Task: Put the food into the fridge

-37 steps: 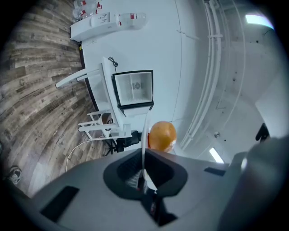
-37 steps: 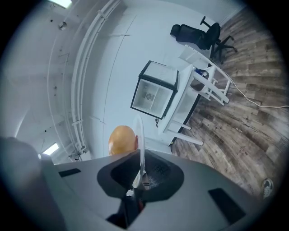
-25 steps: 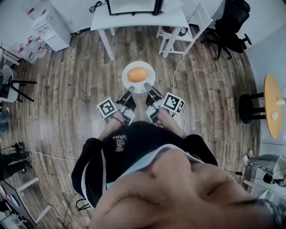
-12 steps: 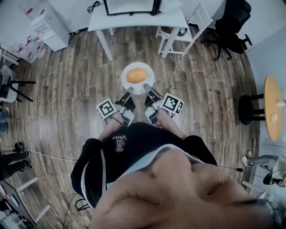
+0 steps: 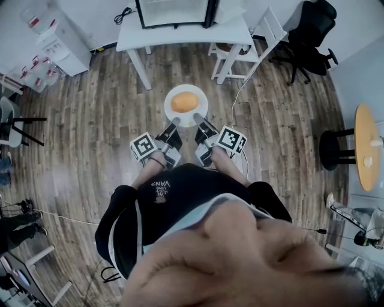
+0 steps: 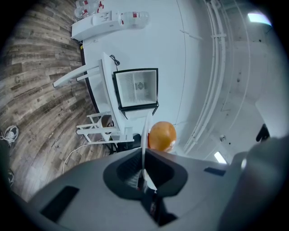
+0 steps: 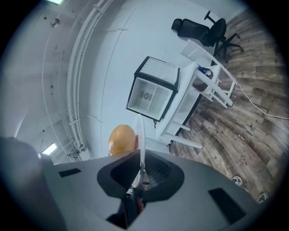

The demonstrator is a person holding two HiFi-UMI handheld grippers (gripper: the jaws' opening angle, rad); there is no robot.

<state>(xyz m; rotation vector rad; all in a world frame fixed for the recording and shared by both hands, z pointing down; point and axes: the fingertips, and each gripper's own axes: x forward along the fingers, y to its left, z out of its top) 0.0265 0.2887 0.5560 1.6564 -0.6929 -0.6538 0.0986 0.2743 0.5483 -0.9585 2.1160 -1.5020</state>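
Observation:
A white plate (image 5: 200,107) carries an orange bread roll (image 5: 184,101) and is held over the wood floor, in front of the person. My left gripper (image 5: 176,121) is shut on the plate's near left rim, my right gripper (image 5: 196,117) on its near right rim. In the left gripper view the plate (image 6: 145,135) shows edge-on in the jaws, with the roll (image 6: 161,136) to its right. In the right gripper view the plate (image 7: 142,135) is edge-on too, the roll (image 7: 123,140) on its left. The small fridge (image 5: 176,12) stands open on a white table (image 5: 180,30) ahead.
A white chair (image 5: 240,51) stands right of the table, a black office chair (image 5: 306,30) beyond it. White shelf units (image 5: 57,42) are at the far left. A round wooden table (image 5: 366,141) and a black stool (image 5: 332,144) are at the right. A cable (image 5: 237,99) runs across the floor.
The fridge and table have drifted slightly lower in the head view, showing more of the fridge's inside. The plate and both grippers keep their hold and place.

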